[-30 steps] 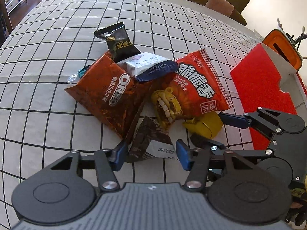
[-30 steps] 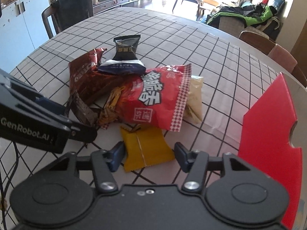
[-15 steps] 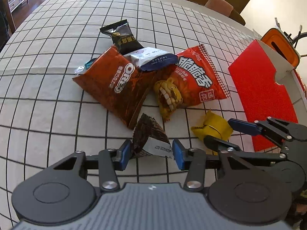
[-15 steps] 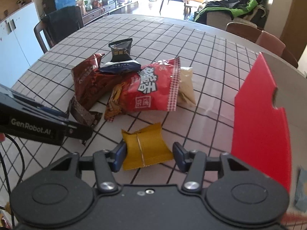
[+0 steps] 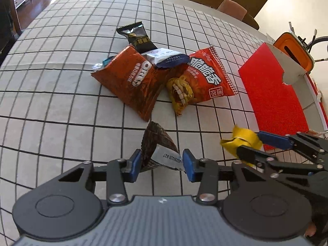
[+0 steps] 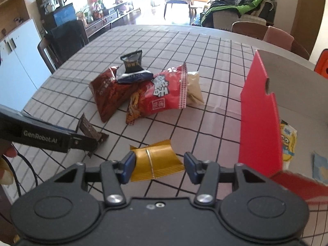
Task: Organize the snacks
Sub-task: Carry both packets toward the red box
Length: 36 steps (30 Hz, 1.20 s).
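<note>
My left gripper [image 5: 162,163] is shut on a dark brown snack packet [image 5: 157,149] and holds it above the table; it also shows in the right wrist view [image 6: 91,130]. My right gripper [image 6: 160,167] is shut on a yellow packet [image 6: 155,162], seen lifted in the left wrist view [image 5: 240,141] beside the red box [image 5: 272,94]. A pile of snacks lies further out: an Oreo bag [image 5: 133,82], a red bag [image 5: 207,75], a black packet [image 5: 137,38] and a white-blue packet [image 5: 166,58].
The red box [image 6: 258,110] stands open at the right with a yellow cartoon packet [image 6: 288,139] inside. An orange container [image 5: 293,49] sits behind it. Chairs [image 6: 274,39] ring the checked tablecloth [image 5: 61,82]. A beige packet [image 6: 194,88] lies behind the red bag.
Both grippers have pulled back from the pile and lifted, each carrying its packet. The right gripper with the yellow packet has moved toward the red box.
</note>
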Motion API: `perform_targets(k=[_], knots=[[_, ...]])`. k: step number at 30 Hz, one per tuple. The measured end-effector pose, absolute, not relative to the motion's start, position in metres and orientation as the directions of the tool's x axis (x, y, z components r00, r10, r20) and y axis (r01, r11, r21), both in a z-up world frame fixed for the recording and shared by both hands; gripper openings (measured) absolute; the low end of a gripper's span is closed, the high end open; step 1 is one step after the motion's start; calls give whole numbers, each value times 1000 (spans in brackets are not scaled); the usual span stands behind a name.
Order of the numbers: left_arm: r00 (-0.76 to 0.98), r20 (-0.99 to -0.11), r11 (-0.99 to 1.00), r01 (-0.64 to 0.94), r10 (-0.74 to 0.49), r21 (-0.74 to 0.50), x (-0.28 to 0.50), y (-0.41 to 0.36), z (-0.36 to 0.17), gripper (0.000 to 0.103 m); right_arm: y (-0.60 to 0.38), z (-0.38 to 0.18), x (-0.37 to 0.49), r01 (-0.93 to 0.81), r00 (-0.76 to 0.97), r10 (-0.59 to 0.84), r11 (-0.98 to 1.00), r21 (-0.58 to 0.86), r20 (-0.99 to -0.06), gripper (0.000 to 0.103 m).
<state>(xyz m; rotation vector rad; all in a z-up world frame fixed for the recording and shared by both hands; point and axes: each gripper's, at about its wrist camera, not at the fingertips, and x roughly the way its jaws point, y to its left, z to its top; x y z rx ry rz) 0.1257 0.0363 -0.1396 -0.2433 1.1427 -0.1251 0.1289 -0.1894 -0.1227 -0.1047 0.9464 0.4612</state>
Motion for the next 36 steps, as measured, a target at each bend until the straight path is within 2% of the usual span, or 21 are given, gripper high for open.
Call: perform_targets(k=[11, 19, 28, 36], knots=[[490, -834, 959, 19, -255, -282, 119, 31, -89, 42, -220, -76, 121, -341, 587, 336, 928, 152, -736, 50], [526, -791, 948, 115, -312, -297, 137, -5, -55, 42, -251, -51, 129, -281, 660, 290, 951, 130, -693, 50], [536, -755, 924, 270, -378, -271, 164, -81, -33, 42, -304, -50, 139, -166, 707, 188, 981, 99, -682, 50], [497, -770, 902, 364, -400, -233, 189, -148, -41, 42, -359, -71, 148, -57, 692, 105, 994, 91, -715, 50]])
